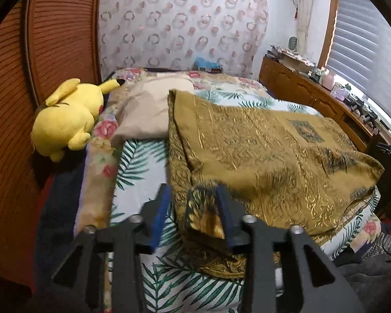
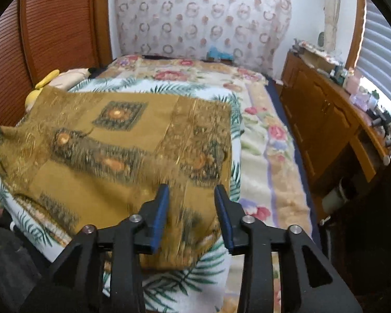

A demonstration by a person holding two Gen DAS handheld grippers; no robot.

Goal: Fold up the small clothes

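Note:
A mustard-gold patterned cloth (image 1: 260, 143) lies spread on the bed, with one fold along its left edge. My left gripper (image 1: 193, 190) stands open over the cloth's near left corner. That corner is bunched up between the blue pads and leans on the right finger (image 1: 224, 208). In the right wrist view the same cloth (image 2: 104, 156) covers the left half of the bed. My right gripper (image 2: 192, 190) is open above its near right corner, and the fabric lies loose between the fingers without being pinched.
The bed carries a white leaf-print blanket (image 1: 143, 161) over a floral one (image 2: 268, 140). A yellow plush toy (image 1: 65, 117) and a beige pillow (image 1: 148, 104) lie at the far left. A cluttered wooden dresser (image 2: 325, 120) runs along the right, under a window with blinds.

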